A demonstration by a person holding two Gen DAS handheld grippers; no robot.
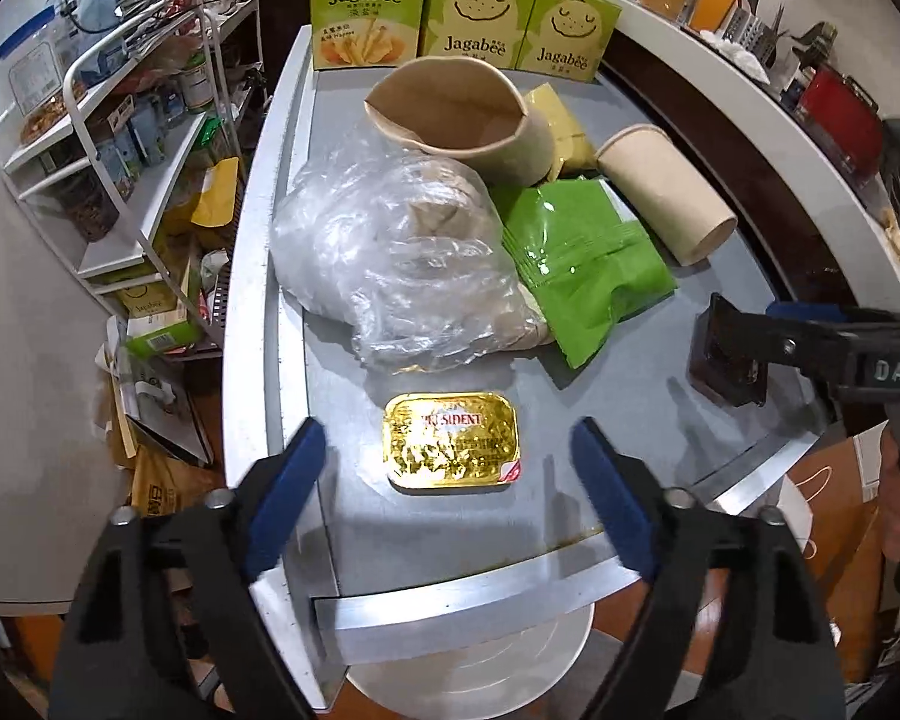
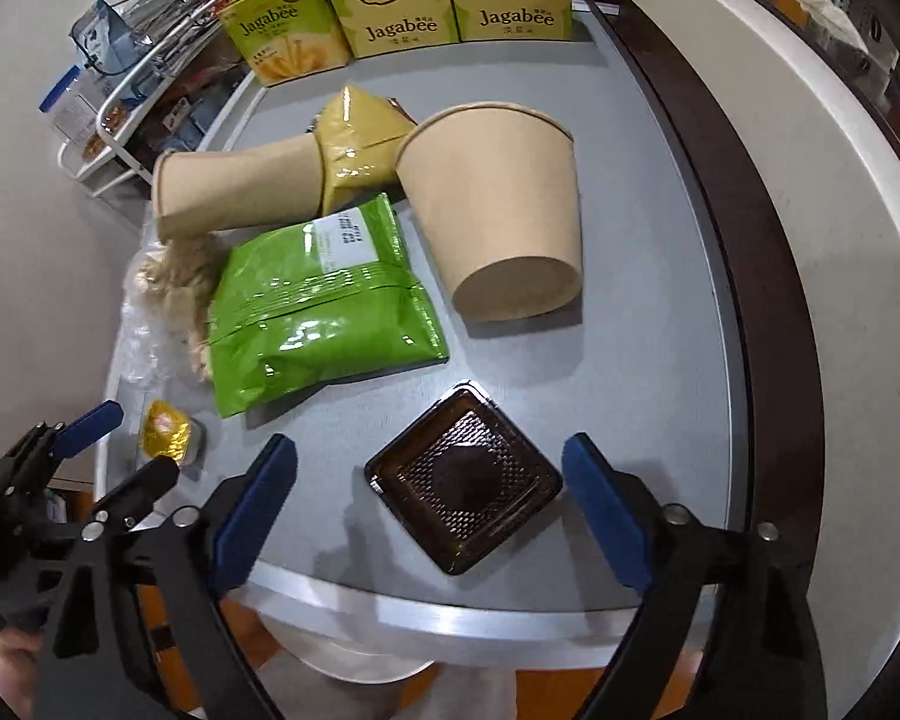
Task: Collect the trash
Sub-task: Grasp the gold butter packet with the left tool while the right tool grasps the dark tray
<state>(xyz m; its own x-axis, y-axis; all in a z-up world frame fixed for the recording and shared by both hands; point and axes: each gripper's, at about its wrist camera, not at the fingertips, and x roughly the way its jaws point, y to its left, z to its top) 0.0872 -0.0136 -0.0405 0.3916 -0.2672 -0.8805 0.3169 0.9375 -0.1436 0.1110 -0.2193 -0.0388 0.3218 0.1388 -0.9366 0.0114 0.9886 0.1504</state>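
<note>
Trash covered the grey table top [image 1: 600, 396]. From the left wrist view, a gold foil butter tub [image 1: 450, 449] lay flat at the near edge, between the spread blue pads of the left gripper [image 1: 450, 480], which stood open and touched nothing. At twelve o'clock from the tub sat a crumpled clear plastic bag [image 1: 390, 264] with brown paper inside it. At one o'clock lay a green snack packet [image 1: 588, 270], touching the bag. Beyond them a wide paper bowl [image 1: 462, 114] lay on its side, mouth toward the camera, with a yellow packet [image 1: 561, 120] behind it and a paper cup [image 1: 666, 198] on its side at two o'clock. Three Jagabee boxes [image 1: 462, 15] stood upright along the far edge.

From the right wrist view, a dark square plastic tray [image 2: 465, 489] lay flat on the table between the pads of the right gripper [image 2: 429, 498], whose jaws also stood open, clear of the tray on both sides. At nine o'clock from the tray were the butter tub and the left gripper. A white wire rack [image 1: 120, 138] with jars and packets stood off the table at ten o'clock.
</note>
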